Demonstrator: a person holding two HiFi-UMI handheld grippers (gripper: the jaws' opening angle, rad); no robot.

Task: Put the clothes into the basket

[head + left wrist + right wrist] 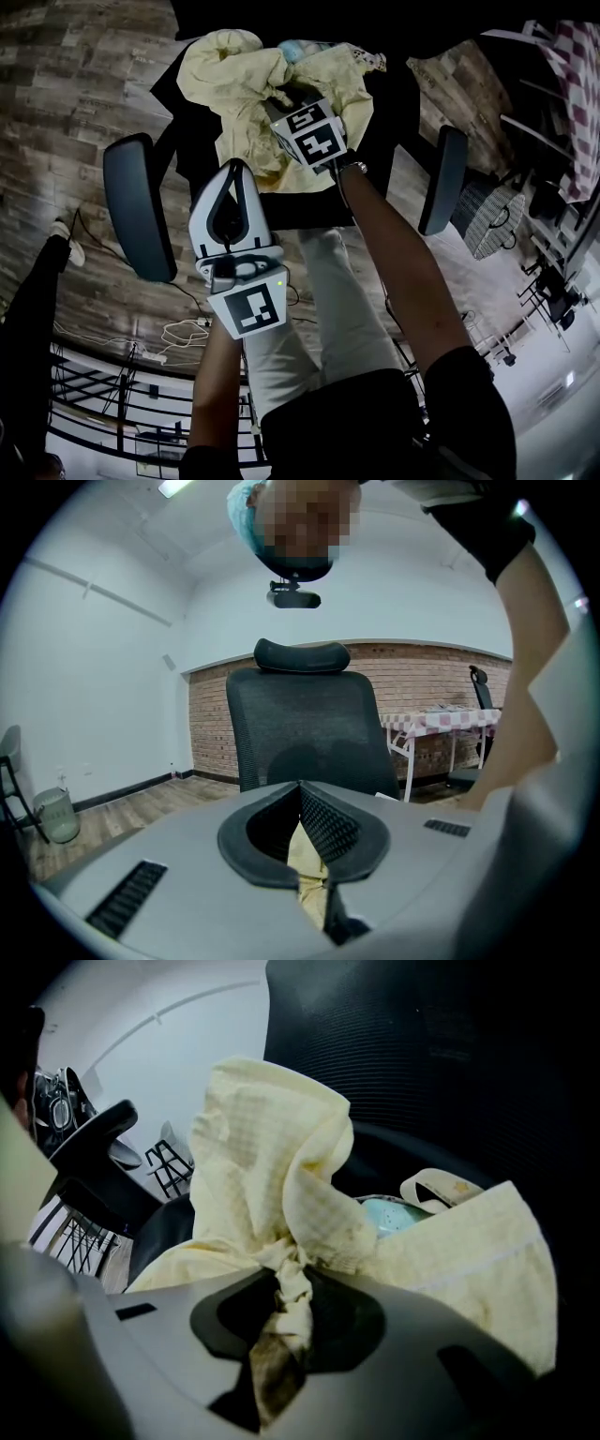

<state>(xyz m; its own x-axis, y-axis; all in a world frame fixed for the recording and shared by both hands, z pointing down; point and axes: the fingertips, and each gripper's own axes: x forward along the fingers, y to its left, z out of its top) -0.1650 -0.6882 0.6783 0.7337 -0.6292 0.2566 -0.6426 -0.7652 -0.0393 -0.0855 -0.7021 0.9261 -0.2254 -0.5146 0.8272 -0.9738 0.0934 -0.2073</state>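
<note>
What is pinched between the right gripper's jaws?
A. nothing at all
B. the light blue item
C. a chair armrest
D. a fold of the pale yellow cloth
D: in the right gripper view, the right gripper has its jaws closed on a bunched, twisted fold of the pale yellow cloth, which spreads out beyond them.
</note>
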